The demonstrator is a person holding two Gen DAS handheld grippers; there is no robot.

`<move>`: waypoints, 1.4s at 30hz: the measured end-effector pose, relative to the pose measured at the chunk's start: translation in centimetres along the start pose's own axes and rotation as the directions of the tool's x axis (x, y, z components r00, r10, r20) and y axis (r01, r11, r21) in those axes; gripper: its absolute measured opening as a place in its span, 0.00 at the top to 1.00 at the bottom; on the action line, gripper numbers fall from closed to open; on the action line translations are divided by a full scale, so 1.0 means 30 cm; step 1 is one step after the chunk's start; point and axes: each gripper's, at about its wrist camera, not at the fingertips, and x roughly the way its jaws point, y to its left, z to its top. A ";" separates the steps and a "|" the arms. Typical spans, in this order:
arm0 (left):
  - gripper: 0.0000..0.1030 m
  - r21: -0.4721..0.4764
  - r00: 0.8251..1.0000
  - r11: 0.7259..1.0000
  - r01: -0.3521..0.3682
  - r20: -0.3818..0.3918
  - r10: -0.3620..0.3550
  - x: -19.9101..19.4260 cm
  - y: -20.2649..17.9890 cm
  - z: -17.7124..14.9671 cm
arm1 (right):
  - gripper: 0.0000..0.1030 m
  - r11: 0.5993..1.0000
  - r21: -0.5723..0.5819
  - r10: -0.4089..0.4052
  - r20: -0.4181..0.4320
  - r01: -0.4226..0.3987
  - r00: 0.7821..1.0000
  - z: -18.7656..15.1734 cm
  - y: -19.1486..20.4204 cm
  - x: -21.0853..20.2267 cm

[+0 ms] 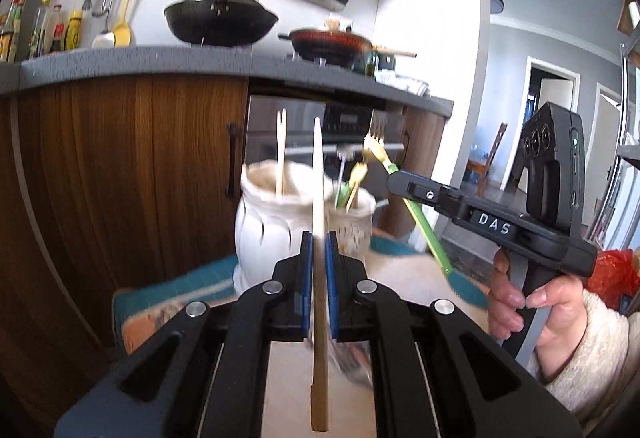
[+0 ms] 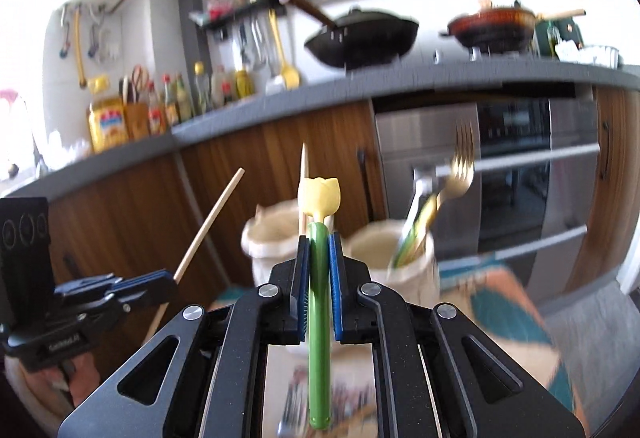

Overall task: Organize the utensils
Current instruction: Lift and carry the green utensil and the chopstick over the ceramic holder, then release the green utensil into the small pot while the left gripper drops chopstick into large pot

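1. Blue pads of the left gripper (image 1: pixel 319 238) are clamped on a chopstick (image 1: pixel 319 173) that stands upright at frame centre.
2. Right gripper (image 2: pixel 319 238) is closed on a green fork (image 2: pixel 319 338) with a yellow head, also at centre.
3. Beyond them stand a white jar (image 1: pixel 260 226) holding chopsticks and, to its right, a cup (image 2: pixel 404 262) holding forks.
4. Woks (image 1: pixel 221 17) sit on the counter (image 1: pixel 132 63) in the upper frame.

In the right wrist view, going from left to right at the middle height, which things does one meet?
Left gripper holding a chopstick → cream jar → green utensil with yellow tip in the right gripper → second jar holding a gold fork → oven.
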 end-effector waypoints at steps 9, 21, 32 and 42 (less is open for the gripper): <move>0.94 -0.080 0.987 0.997 0.011 0.163 0.002 0.139 0.075 0.204 | 0.90 0.998 0.068 -0.003 0.143 -0.007 0.990 0.138 -0.099 0.137; 0.94 -0.125 0.968 0.992 -0.014 0.248 0.045 0.311 0.116 0.266 | 0.90 0.990 0.136 0.010 0.120 -0.026 0.993 0.084 -0.195 0.271; 0.94 -0.069 0.970 0.995 -0.066 0.232 0.080 0.335 0.100 0.196 | 0.90 0.992 0.124 -0.024 0.128 0.008 0.991 0.054 -0.200 0.283; 0.94 -0.061 0.985 0.996 -0.060 0.156 0.069 0.288 0.093 0.148 | 0.90 0.998 0.050 -0.030 0.066 0.027 0.997 0.021 -0.167 0.298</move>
